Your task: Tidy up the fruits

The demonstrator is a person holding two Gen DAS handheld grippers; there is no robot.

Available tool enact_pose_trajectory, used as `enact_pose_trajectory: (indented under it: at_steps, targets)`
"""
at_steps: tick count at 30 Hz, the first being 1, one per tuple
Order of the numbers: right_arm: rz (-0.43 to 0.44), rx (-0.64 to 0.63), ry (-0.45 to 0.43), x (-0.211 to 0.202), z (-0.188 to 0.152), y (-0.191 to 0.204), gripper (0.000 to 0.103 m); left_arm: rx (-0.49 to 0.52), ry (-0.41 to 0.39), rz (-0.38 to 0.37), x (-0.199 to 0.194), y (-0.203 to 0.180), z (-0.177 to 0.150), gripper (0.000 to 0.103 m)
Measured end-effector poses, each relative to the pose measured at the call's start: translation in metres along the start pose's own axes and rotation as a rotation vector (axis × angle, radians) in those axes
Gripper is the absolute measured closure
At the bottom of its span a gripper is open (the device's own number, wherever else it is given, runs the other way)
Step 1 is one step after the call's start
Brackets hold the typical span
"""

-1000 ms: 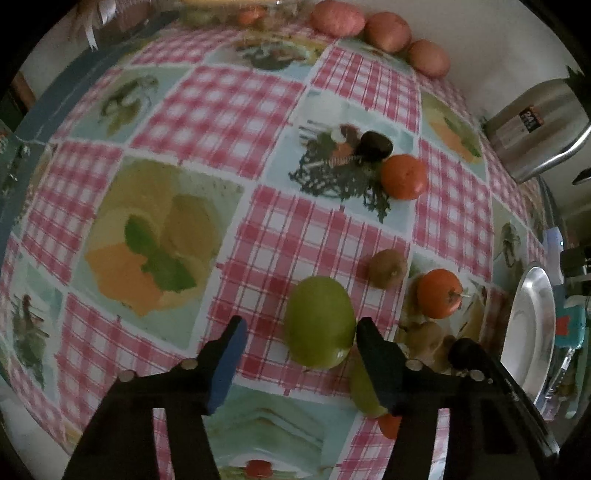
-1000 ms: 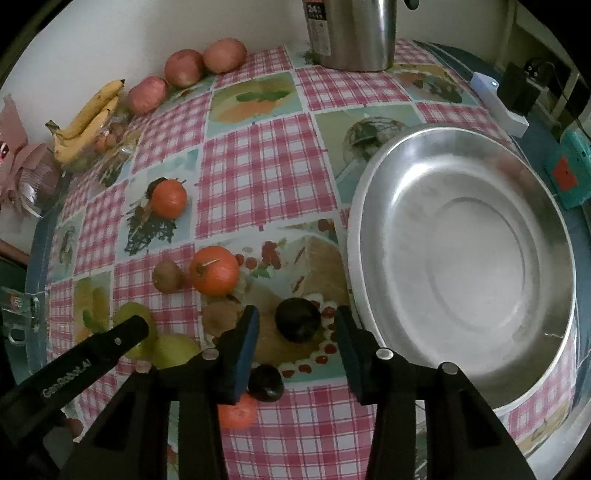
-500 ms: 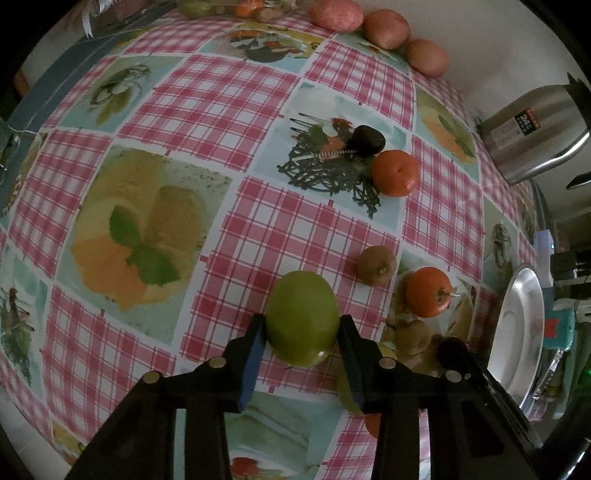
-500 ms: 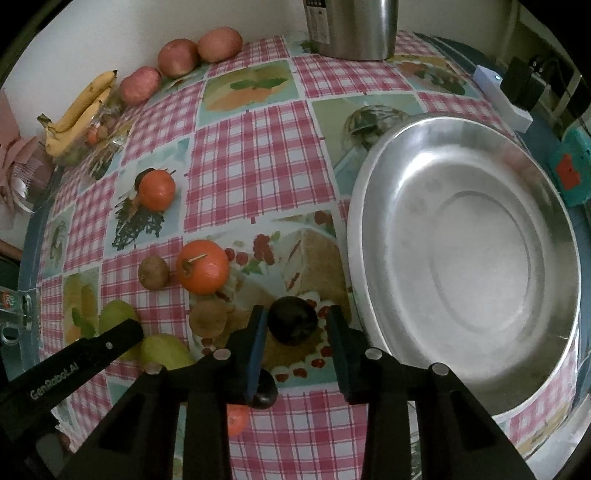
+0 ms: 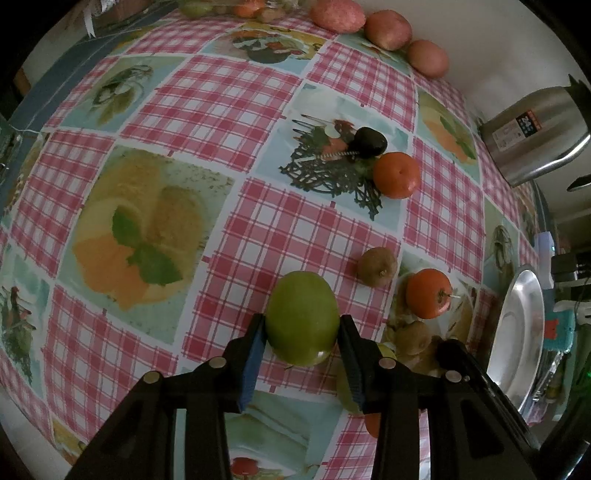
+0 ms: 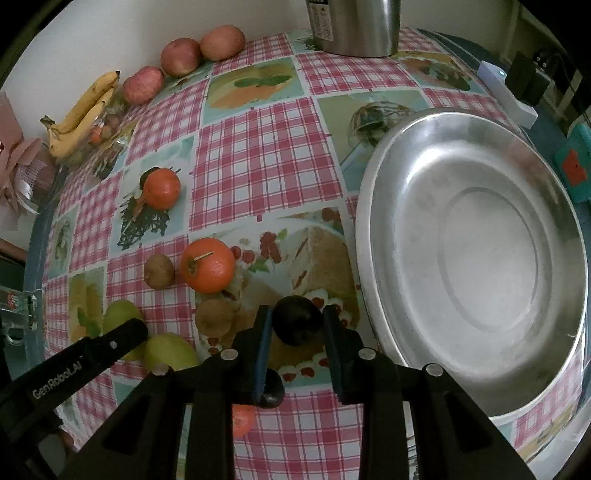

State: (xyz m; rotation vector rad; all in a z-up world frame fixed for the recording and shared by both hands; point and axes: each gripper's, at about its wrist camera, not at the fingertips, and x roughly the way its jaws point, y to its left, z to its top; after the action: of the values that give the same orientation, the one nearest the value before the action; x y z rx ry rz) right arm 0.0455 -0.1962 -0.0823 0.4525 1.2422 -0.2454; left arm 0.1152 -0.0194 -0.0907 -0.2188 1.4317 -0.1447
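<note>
My left gripper (image 5: 301,332) is shut on a green apple (image 5: 302,317) and holds it above the checked tablecloth. My right gripper (image 6: 297,325) is shut on a dark plum (image 6: 298,319) just left of the big steel bowl (image 6: 476,258). On the cloth lie two oranges (image 6: 207,264) (image 6: 161,188), a kiwi (image 6: 159,270), another brownish kiwi (image 6: 214,317), a green pear (image 6: 170,350), a second dark plum (image 6: 271,387) under my right fingers, and a dark plum (image 5: 367,142) by the far orange.
Three red apples (image 6: 180,56) and bananas (image 6: 79,114) line the back wall. A steel kettle (image 6: 354,26) stands at the back. A white power strip (image 6: 508,92) and a teal box (image 6: 572,170) lie beyond the bowl. The left gripper's arm (image 6: 70,369) crosses the lower left.
Both grippers closed from open: the left onto the green apple, the right onto the dark plum. Both have risen slightly with their fruit.
</note>
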Motion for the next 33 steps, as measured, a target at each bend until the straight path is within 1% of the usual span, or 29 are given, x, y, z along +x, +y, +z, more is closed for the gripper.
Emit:
enact_pose_trajectory:
  at_steps: [7, 13, 17, 22, 24, 29, 33]
  targets:
    - [0.037, 0.005, -0.009, -0.004, 0.0, 0.002, 0.075, -0.015, -0.027, -0.014, -0.011, 0.005, 0.004, 0.061]
    - [0.065, 0.008, -0.061, -0.021, 0.003, 0.004, 0.075, -0.016, -0.089, -0.04, -0.034, 0.006, 0.01, 0.061]
    - [0.075, 0.013, -0.096, -0.031, 0.004, 0.002, 0.075, -0.003, -0.121, -0.052, -0.047, 0.003, 0.007, 0.061]
    - [0.062, 0.021, -0.114, -0.035, 0.005, -0.001, 0.075, 0.037, -0.149, -0.053, -0.058, -0.01, 0.001, 0.061]
    - [0.057, 0.035, -0.114, -0.035, 0.006, -0.006, 0.075, 0.055, -0.148, -0.053, -0.057, -0.016, -0.001, 0.061]
    - [0.042, 0.098, -0.125, -0.042, 0.005, -0.033, 0.075, 0.099, -0.143, -0.053, -0.054, -0.032, -0.005, 0.061]
    - [0.007, 0.166, -0.143, -0.048, 0.004, -0.059, 0.075, 0.166, -0.157, -0.062, -0.056, -0.053, -0.011, 0.061]
